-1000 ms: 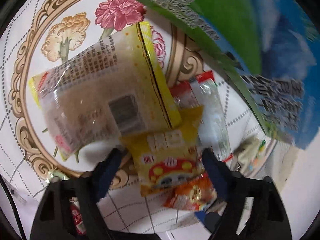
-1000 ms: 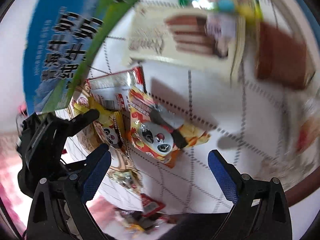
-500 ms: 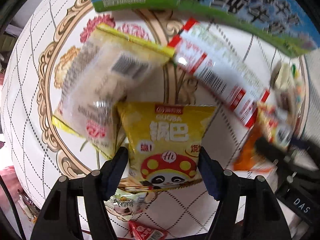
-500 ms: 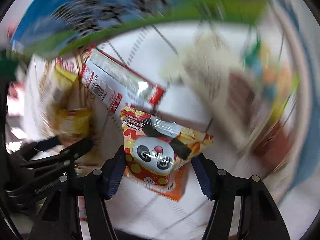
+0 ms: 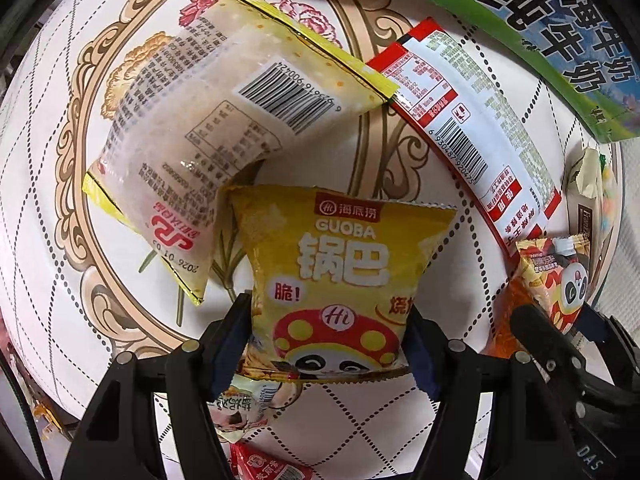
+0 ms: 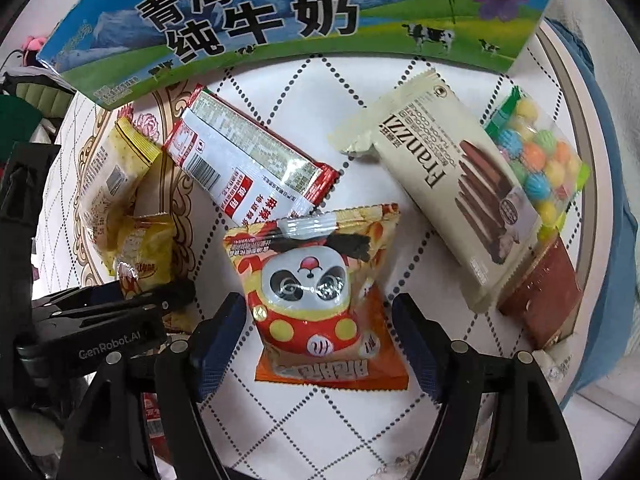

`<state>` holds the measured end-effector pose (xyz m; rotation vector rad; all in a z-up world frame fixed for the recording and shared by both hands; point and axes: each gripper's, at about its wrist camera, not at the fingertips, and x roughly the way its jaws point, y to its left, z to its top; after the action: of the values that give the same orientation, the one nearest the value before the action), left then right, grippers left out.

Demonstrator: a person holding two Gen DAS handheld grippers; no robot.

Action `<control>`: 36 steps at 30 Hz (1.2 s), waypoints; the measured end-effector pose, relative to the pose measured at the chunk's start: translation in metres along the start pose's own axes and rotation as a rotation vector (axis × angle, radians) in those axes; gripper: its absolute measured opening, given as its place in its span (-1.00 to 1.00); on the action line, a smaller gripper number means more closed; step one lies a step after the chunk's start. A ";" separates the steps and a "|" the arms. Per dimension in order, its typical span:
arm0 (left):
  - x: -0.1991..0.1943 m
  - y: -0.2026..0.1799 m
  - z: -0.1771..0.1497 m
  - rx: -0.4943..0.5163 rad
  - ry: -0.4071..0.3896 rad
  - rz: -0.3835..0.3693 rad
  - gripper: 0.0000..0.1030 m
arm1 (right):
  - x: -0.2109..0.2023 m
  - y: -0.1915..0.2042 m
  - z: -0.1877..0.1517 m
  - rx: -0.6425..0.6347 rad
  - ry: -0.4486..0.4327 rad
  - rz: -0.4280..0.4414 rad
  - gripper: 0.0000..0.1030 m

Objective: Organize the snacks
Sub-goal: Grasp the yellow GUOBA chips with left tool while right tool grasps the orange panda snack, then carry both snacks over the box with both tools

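The left hand-held gripper is clamped on the lower part of the yellow Guoba packet, its blue pads pressing both side edges of the bag, which stands out forward between the fingers above the counter, a round top with a white quilted cover and a floral medallion. Just beyond that packet, a pale crackers bag with yellow trim lies back side up over the medallion, its corner touching the long red-and-white packet that lies diagonally beside it. The right hand-held gripper has its fingers spread to either side of the panda snack packet, which rests flat on the counter on top of an orange packet; gaps show between the blue pads and the bag, so the jaws are not closed on it. In the right wrist view the panda packet's top edge lies against the lower end of the red-and-white packet. Toward the far edge of the counter stands a blue-and-green milk carton box. Near the right edge lie a cream Franzzi wafer pack, a clear bag of coloured candy balls partly under it, and a brown bar. Small sachets sit on the near edge under the left gripper.
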<state>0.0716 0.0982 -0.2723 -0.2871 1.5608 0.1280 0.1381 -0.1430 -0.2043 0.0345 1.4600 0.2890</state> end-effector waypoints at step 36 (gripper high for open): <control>-0.191 -0.062 -0.009 0.046 -0.230 -0.225 -0.11 | -0.150 -0.046 0.034 0.071 -0.217 0.225 0.02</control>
<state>0.0769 0.0555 -0.0757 -0.3956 1.2923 -0.0495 0.1674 -0.2146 -0.0638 0.2806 1.2506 0.4038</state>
